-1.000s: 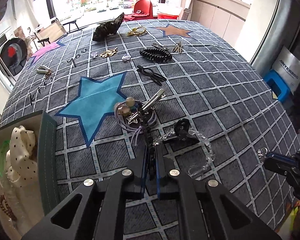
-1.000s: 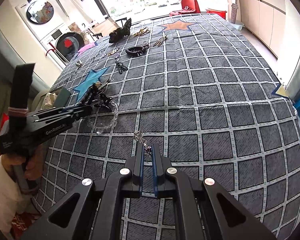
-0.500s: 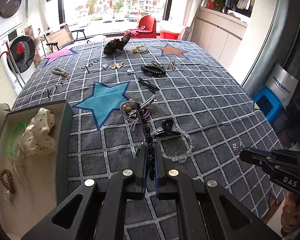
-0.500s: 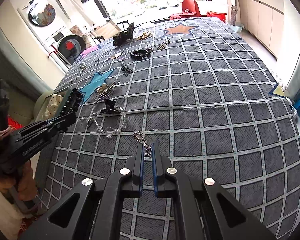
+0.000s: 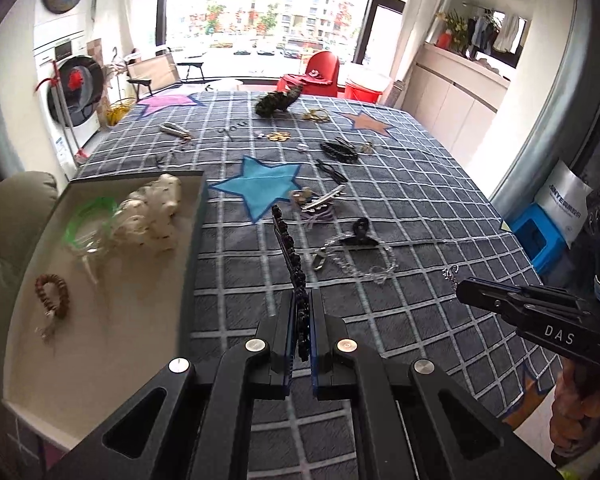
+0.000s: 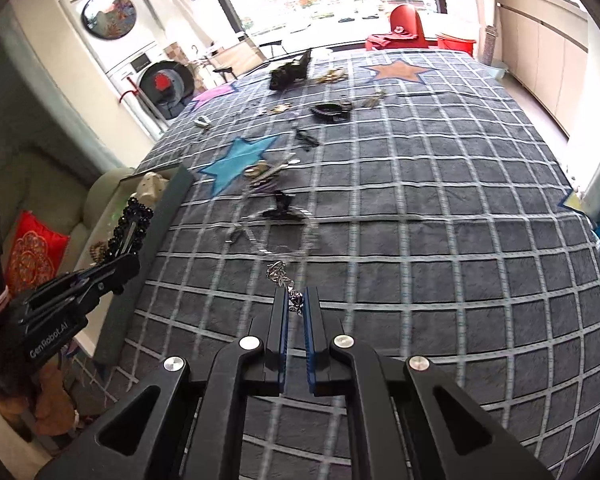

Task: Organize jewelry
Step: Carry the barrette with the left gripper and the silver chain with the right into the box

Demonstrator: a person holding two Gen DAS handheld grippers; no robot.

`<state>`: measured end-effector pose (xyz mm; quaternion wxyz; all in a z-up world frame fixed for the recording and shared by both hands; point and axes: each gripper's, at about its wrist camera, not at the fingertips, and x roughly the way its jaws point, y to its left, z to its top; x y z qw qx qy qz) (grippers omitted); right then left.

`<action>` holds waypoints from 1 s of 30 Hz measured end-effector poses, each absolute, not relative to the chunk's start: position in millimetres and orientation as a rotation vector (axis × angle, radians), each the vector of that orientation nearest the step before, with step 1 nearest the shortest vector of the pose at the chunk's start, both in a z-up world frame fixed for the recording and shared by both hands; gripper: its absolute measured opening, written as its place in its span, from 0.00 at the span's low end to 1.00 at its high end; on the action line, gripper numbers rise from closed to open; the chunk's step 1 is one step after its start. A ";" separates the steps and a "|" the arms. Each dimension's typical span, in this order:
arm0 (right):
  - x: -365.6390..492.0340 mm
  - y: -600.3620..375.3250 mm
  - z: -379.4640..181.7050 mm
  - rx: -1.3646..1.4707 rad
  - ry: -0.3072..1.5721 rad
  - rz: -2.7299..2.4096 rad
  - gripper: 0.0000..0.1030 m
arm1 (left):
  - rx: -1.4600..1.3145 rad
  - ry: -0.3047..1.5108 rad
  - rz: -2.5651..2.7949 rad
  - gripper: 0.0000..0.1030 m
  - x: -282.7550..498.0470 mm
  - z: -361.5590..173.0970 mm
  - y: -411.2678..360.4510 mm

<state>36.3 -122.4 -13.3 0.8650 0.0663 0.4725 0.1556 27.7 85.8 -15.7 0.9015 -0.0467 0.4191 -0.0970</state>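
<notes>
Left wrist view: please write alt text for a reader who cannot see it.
The left gripper is shut on a black beaded hair clip, held above a grey checked cloth strewn with jewelry. An open box at left holds bracelets; the right gripper holds a small silver charm.

I read "DAS" in white letters on the black body of the right gripper [image 5: 466,290], which I see from the left wrist. On the left gripper [image 6: 130,258], seen from the right wrist, I read "GenRobot.AI". A white bag [image 5: 564,204] beyond the right gripper carries blue print that I can't make out.
</notes>
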 end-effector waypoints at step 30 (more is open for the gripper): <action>86.9 107.5 -24.9 -0.083 1.091 0.609 0.08 | -0.211 0.945 0.069 0.08 16.9 -64.8 237.5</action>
